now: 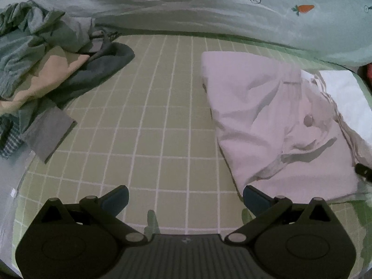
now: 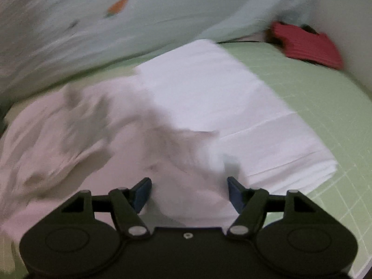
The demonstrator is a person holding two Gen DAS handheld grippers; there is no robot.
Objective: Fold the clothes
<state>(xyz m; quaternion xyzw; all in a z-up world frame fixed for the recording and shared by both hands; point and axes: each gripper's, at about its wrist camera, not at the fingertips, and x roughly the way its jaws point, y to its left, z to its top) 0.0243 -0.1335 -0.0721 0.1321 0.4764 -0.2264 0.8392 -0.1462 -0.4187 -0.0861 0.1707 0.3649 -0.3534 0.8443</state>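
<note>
A pale pink garment (image 1: 274, 125) lies roughly folded on the green grid mat (image 1: 148, 121), right of centre, with a round button showing. It rests partly over a folded white cloth (image 1: 346, 97). My left gripper (image 1: 186, 197) hovers open over bare mat, its right finger near the garment's lower left corner. In the blurred right wrist view the pink garment (image 2: 97, 144) fills the left and centre, and the white cloth (image 2: 209, 88) lies behind it. My right gripper (image 2: 189, 188) is open just above the garment's near edge, with nothing gripped.
A pile of unfolded clothes (image 1: 39, 69) in grey, tan and dark tones sits at the mat's left. A light green quilt (image 1: 209, 7) with carrot prints runs along the back. A red ribbed item (image 2: 307, 44) lies at the far right by a wall.
</note>
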